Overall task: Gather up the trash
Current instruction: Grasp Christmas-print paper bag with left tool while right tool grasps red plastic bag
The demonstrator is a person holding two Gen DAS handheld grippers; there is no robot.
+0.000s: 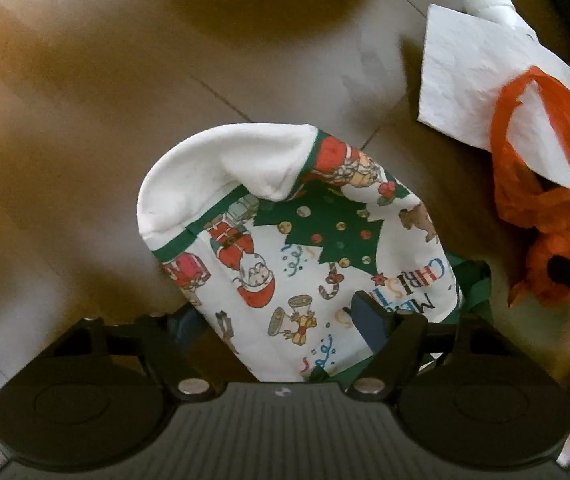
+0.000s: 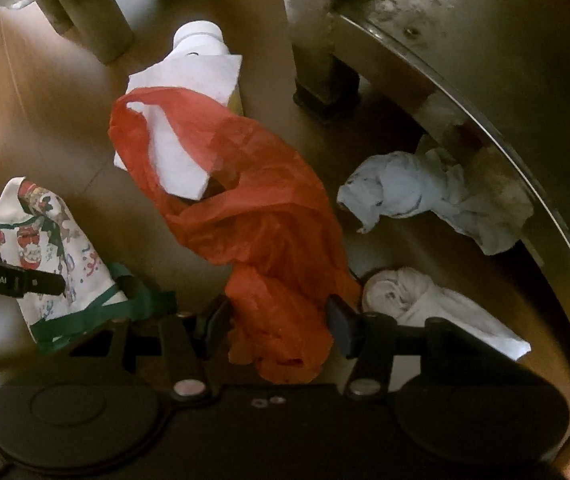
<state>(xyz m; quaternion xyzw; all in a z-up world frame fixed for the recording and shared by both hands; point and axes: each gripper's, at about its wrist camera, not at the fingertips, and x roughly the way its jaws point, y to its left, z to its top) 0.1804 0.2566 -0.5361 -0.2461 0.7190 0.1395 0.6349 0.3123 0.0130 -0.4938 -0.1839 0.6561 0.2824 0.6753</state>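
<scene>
A Christmas-print cloth point(image 1: 297, 240) with a green border lies on the brown floor, also seen as the cloth point(image 2: 45, 248) at the left of the right wrist view. My left gripper point(image 1: 277, 320) points down over it, jaws apart, one finger at each side of the cloth's near end. An orange plastic bag point(image 2: 261, 220) lies crumpled on the floor. My right gripper point(image 2: 279, 320) straddles its near end, open, fingers close to the plastic. A white paper sheet point(image 2: 189, 92) pokes through the bag's handle.
A white bottle point(image 2: 199, 38) lies beyond the paper. Crumpled pale blue paper point(image 2: 417, 196) and a white wad point(image 2: 417, 300) lie to the right, under a curved metal frame point(image 2: 525, 140). Metal legs point(image 2: 321, 60) stand behind the bag.
</scene>
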